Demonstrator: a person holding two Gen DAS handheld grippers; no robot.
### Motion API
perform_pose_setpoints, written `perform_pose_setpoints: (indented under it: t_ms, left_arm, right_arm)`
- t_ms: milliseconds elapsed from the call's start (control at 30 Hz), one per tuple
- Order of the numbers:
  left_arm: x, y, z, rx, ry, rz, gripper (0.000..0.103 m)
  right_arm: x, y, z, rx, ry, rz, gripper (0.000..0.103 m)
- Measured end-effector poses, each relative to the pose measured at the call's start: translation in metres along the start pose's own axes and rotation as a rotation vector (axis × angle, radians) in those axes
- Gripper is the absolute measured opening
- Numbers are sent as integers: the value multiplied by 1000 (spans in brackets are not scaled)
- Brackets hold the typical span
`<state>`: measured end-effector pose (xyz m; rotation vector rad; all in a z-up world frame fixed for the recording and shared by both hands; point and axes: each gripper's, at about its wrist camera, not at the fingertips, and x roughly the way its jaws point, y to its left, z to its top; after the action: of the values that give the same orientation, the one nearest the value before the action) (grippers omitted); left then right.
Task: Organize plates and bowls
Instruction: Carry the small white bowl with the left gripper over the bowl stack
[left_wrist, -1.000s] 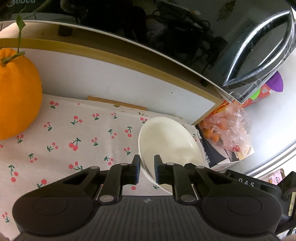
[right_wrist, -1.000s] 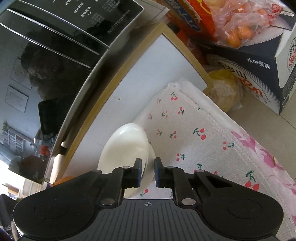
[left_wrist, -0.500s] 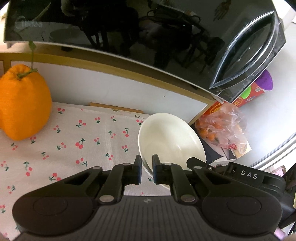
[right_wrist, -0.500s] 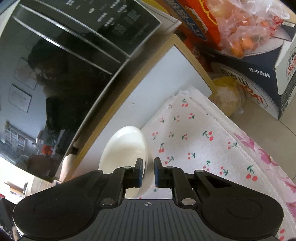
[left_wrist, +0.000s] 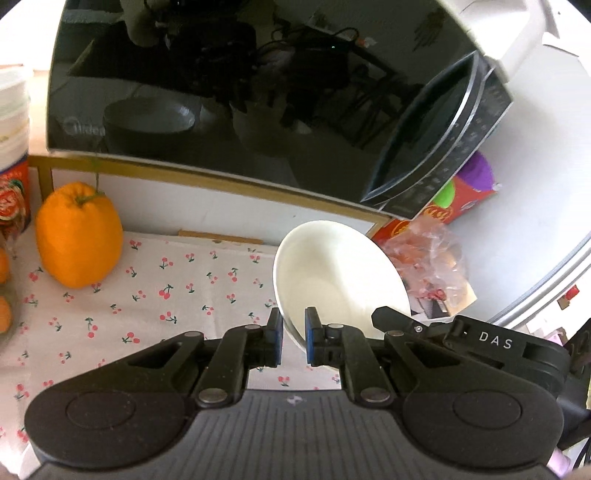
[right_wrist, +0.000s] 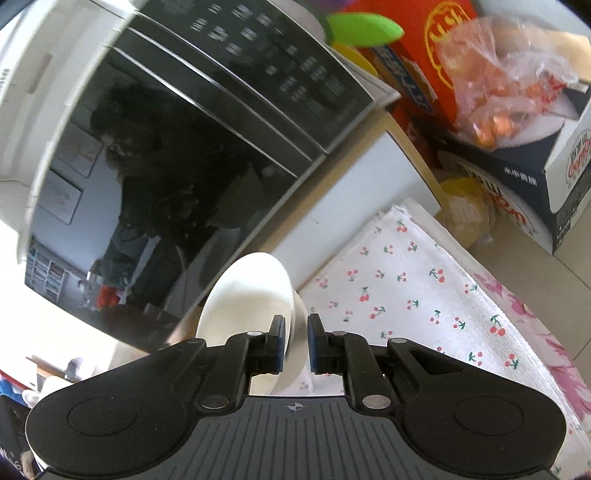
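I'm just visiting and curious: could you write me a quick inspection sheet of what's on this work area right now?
Surface: white cloth with red cherry print.
Job's things: one white ceramic bowl, tilted, rim pinched on opposite sides by both grippers.
Clutter: large orange citrus fruit; clear plastic bag of small oranges; dark blue carton.
Grippers: left gripper and right gripper both shut on the bowl rim.
Cables: nothing seen.
Surroundings: glossy black microwave oven behind the cloth.

Each black tool has blue-edged pads, silver pivot screws, ribbed base.
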<state>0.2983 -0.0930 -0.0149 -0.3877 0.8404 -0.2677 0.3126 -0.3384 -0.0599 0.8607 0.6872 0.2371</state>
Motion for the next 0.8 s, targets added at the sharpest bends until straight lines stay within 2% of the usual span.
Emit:
perform_pose_setpoints:
  t_ms: [267, 533, 800]
  left_arm:
    - [-33, -13, -7, 10, -22, -1, 10]
    - [-62, -15, -29, -39, -15, -23, 11]
    - [-91, -20, -51, -35, -7, -19, 11]
  right_arm:
    - [-38, 22, -8, -9, -7, 15, 13]
    - [-72, 34, -26, -38, 2, 8, 13]
    - [-98, 38, -49, -51, 25, -2, 13]
